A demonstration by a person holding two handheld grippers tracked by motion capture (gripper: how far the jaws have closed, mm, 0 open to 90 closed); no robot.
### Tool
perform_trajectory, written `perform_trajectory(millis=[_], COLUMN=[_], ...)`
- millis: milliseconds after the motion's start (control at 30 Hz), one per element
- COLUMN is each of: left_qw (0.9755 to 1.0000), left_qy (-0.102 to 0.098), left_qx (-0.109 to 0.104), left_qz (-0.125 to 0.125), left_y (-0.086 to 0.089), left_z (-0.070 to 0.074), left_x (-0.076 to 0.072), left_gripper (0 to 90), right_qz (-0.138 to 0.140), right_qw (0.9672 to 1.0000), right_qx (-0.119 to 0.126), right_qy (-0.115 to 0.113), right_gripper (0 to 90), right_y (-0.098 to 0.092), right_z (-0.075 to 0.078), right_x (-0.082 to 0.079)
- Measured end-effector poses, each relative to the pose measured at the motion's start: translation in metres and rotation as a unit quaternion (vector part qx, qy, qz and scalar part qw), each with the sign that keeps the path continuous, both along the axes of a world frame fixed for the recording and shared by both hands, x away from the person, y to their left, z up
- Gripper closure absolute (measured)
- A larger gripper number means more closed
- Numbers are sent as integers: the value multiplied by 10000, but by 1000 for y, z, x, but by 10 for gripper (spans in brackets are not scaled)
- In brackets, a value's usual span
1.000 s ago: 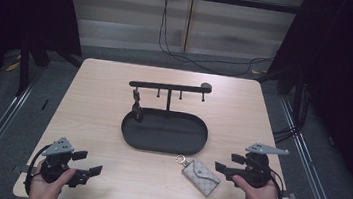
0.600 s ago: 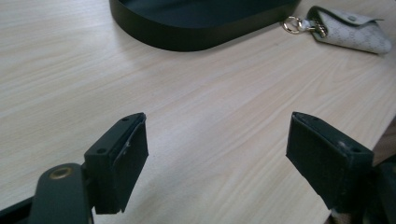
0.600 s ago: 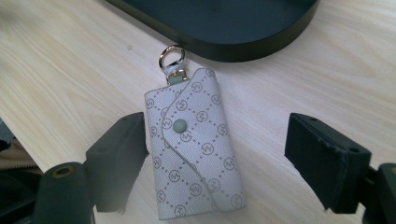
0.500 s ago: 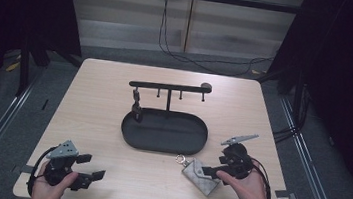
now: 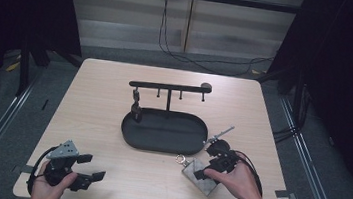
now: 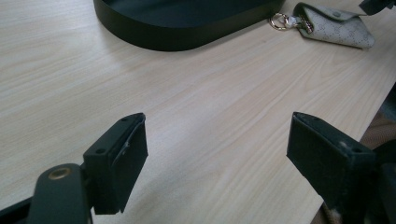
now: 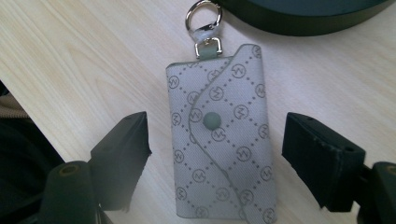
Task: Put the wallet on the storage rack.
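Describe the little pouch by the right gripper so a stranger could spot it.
On the wooden table, look just in front of the black oval tray. The key pouch lies flat there: grey, diamond-patterned, with a snap flap and a metal ring.

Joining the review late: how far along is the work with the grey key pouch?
Early stage. Done: the right gripper is lined up over the key pouch, its jaws, which have just been closing, astride it without touching. In hand: the grasp itself; the pouch lies flat on the table beside the black tray. Left: probably lifting it by its ring to the hook rack. The left gripper idles open.
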State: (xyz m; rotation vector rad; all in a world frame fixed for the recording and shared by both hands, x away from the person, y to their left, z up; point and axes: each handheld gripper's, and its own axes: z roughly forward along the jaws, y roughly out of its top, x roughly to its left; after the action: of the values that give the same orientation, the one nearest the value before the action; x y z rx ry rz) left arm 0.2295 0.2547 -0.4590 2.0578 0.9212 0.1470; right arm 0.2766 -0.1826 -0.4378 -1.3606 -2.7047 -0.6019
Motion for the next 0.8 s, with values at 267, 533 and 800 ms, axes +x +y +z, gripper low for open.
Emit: perform_trajectory(millis=[267,533,800], left_qw=[10000,10000,9999], left_qy=[38,55,80], left_qx=[-20,-35,-54], left_qz=[-76,-25,-66], left_y=[-2,-1,-2], left_z=[-2,-2,-2], left_x=[0,0,-1], left_gripper=[202,202,202], right_qz=[127,239,382], right_qw=[9994,9978,9957], right_qx=[-254,-496,-723], right_qy=[215,370,440], right_gripper=[241,241,256], right_y=[8,13,20], right_z=[-11,-22,-28], right_x=[8,15,14])
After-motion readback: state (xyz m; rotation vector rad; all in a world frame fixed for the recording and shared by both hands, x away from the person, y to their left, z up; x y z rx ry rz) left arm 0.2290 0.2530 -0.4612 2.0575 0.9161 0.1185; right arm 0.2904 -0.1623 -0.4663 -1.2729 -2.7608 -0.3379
